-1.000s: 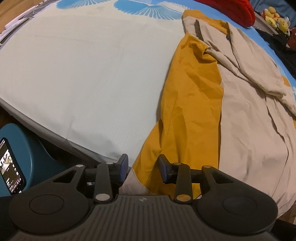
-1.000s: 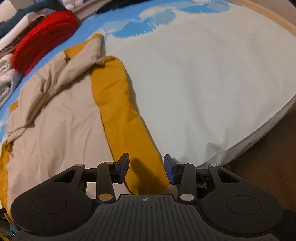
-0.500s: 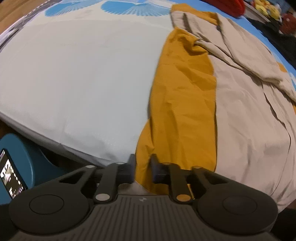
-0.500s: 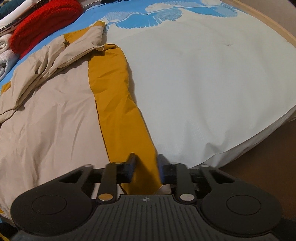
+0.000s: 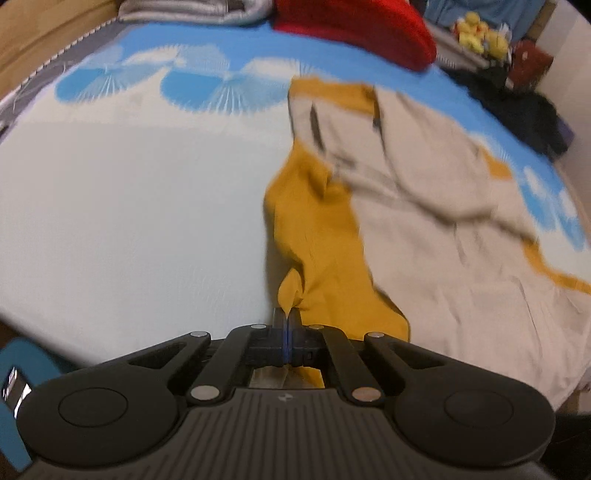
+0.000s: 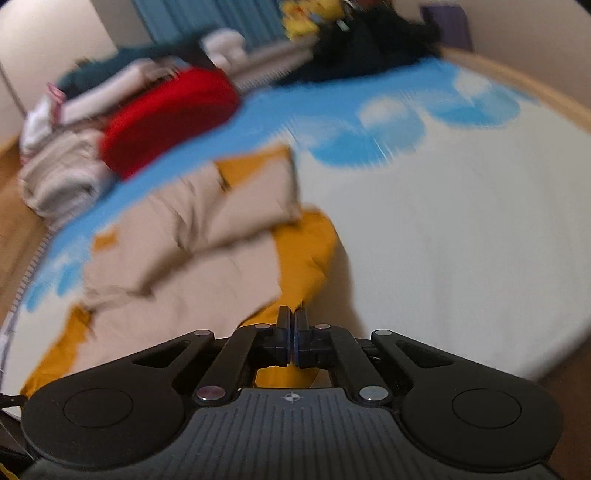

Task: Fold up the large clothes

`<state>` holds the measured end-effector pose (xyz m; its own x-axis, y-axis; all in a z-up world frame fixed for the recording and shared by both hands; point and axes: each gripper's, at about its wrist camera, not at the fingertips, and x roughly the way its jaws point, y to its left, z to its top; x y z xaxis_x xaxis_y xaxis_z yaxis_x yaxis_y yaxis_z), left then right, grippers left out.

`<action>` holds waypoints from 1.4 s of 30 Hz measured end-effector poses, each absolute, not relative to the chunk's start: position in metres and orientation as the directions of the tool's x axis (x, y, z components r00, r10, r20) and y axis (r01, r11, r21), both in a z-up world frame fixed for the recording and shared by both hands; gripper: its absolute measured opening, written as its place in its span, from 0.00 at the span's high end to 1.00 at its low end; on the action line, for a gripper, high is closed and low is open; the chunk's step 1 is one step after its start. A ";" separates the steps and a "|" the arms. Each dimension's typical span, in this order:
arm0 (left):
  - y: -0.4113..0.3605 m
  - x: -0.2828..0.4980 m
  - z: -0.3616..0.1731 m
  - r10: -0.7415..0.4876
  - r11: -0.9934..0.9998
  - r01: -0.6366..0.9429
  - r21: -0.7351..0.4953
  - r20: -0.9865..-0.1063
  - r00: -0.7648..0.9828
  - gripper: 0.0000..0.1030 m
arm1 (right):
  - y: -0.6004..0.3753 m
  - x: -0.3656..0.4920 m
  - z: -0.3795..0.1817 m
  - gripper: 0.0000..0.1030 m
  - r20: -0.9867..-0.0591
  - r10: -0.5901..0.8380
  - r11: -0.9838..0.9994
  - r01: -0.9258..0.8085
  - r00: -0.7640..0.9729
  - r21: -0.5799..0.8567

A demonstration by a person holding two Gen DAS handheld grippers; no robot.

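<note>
Because the near hem of the mustard-and-beige garment (image 5: 424, 258) hangs toward the foot edge of the bed (image 5: 129, 221), each tool has taken one of its mustard-coloured corners there. The left tool (image 5: 287, 319) is clamped on a pinch of yellow cloth that peaks up just ahead of its tips; its jaws have just been closing, with the fabric between them. The right tool (image 6: 291, 319) is likewise closed on the yellow edge strip (image 6: 306, 251), having just finished closing as well, with cloth showing under and ahead of the fingers. Most of the garment lies spread on the bed's pale sheet, sleeves crossed over the beige body and collar end toward the red folded item (image 5: 354, 29) and the stacked laundry (image 6: 62, 173) at the far side. Holding both bottom corners at once looks like preparation for carrying the hem up and over toward the collar, which would keep the fold square. Both views are motion-blurred.
</note>
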<state>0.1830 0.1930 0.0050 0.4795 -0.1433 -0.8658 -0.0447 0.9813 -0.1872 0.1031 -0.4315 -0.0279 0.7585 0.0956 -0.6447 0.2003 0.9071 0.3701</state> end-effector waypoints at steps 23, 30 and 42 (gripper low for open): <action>0.223 0.258 -0.059 -0.375 0.906 0.003 -0.423 -0.800 0.469 0.31 | -0.480 0.188 -0.089 0.43 -0.635 0.196 0.848 0.196 0.747 0.492; 0.196 0.250 -0.076 -0.391 0.921 0.148 -0.362 -0.842 0.373 0.31 | -0.474 0.182 -0.100 0.42 -0.665 0.260 0.885 0.102 0.700 0.453; 0.195 0.240 -0.077 -0.340 0.938 0.189 -0.289 -0.866 0.365 0.34 | -0.459 0.165 -0.108 0.42 -0.723 0.334 0.918 -0.033 0.604 0.396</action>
<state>0.2400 0.1949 -0.0772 0.3653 -0.3404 -0.8664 0.1893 0.9385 -0.2889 0.1654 -0.4589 -0.1082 0.6043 0.3338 -0.7234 -0.0329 0.9177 0.3959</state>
